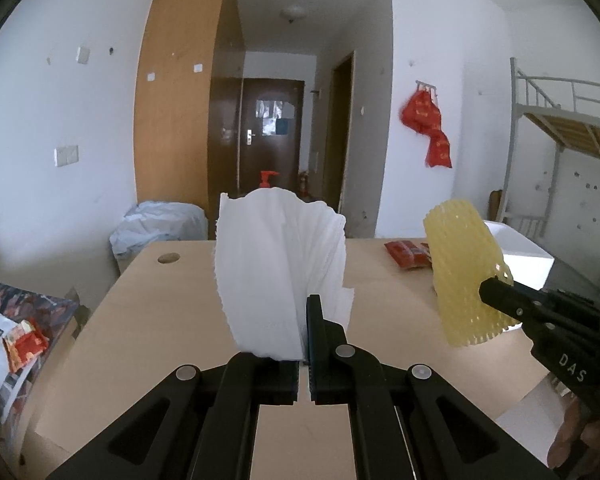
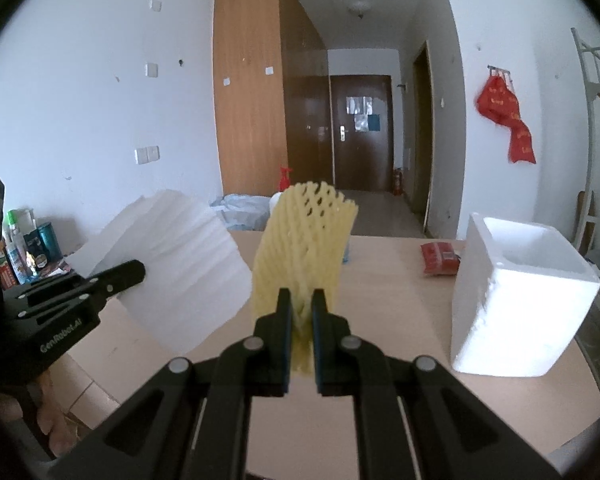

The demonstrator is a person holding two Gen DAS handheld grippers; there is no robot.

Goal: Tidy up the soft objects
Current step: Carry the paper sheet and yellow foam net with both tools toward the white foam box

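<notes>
Two tools are up over the bench, each with a catch. In the left wrist view, the left tool is pinching a white foam sheet by its near lower edge, jaws pressed tight on it, and the sheet fans upward, ribbed and curling, above the pale wooden bench. Off to the right, the right tool comes in from the edge, clamped on a yellow foam net sleeve that stands clear of the bench top. Behind the sleeve, a red packet lies on the far side, and a corner of a white foam box shows at the right.

Over to the right wrist view: the right tool has its jaws squeezed on the lower end of the yellow foam net sleeve, which rises upright, its mesh open at the top. At left, the left tool holds the white foam sheet out over the bench's left edge. The white foam box sits open-topped on the bench at right, the red packet just beyond it.
</notes>
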